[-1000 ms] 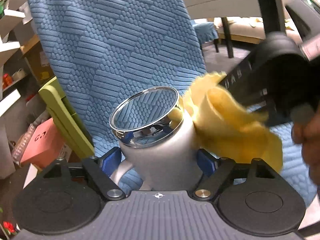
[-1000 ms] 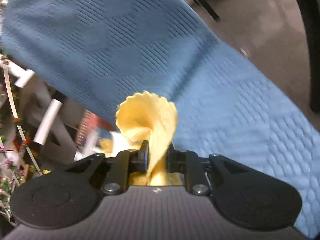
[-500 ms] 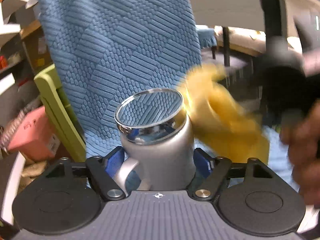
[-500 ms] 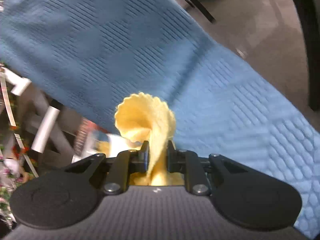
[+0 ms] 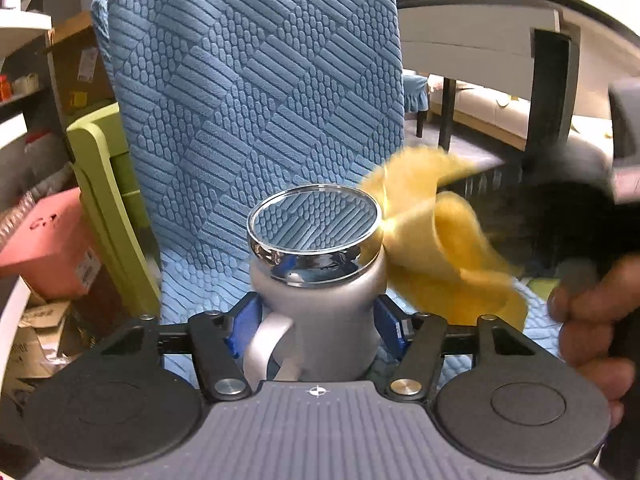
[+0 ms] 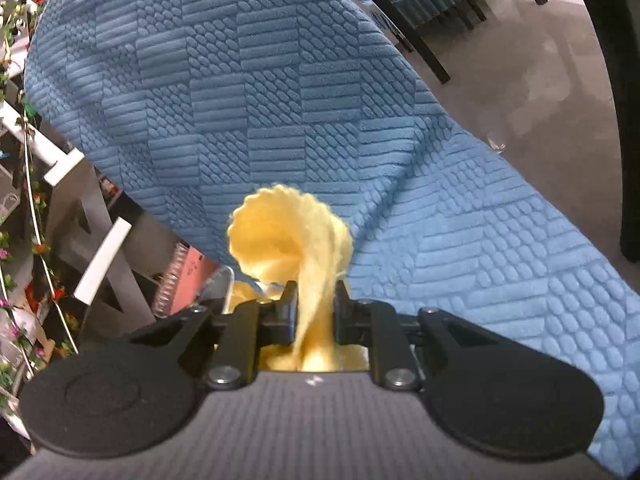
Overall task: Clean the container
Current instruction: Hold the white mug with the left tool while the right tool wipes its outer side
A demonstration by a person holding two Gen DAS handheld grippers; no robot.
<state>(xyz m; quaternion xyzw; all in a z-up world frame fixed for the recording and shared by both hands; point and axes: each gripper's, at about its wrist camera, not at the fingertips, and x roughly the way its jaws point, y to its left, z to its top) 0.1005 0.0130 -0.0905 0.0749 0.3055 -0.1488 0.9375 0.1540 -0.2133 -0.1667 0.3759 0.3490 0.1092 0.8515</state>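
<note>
Before blue chair point(image 5: 256, 80), container point(image 5: 320, 300) upright.

Legible text: almost none.

- Pink box point(image 5: 44, 240), left wrist view, left of the blue textured cover: dark handwritten marks on its face, possibly "C" plus another character; not readable with confidence.
- White sticker point(image 5: 89, 270) on the same box: print too small to read.
- Cardboard box point(image 5: 80, 60) on the shelving: pale label, illegible.

Right wrist view: nothing readable.
</note>
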